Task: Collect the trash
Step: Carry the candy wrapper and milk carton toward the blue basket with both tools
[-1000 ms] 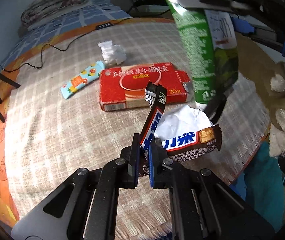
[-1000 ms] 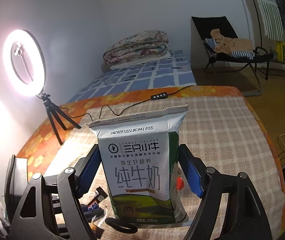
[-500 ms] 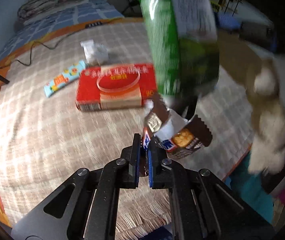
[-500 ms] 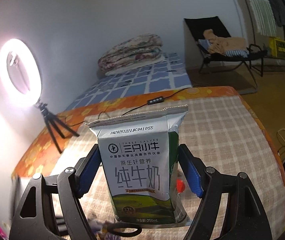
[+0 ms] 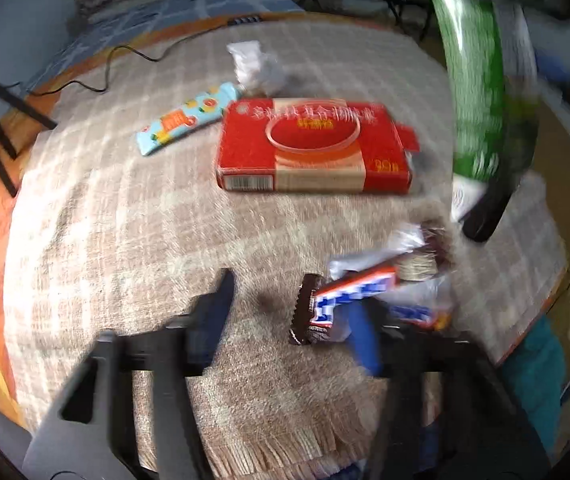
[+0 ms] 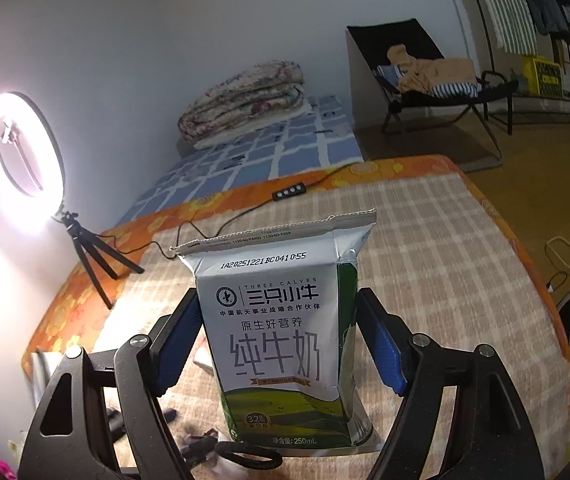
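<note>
The left gripper (image 5: pixel 289 312) has its fingers opening, and the torn chocolate bar wrapper (image 5: pixel 361 292) drapes against the right-hand blue pad, unpinched, apparently being let go near the table (image 5: pixel 133 240) edge, perhaps toward a bin below. The right gripper (image 6: pixel 277 344) clamps its fingers on the sides of a milk carton (image 6: pixel 281 336), upright and lifted, likely to carry it away. The carton is stiff coated paper, box-shaped, its top torn open. On the woven check cloth lie a flat red cardboard box (image 5: pixel 313 146), a glossy blue snack wrapper (image 5: pixel 187 118) and a crumpled tissue (image 5: pixel 253 66).
</note>
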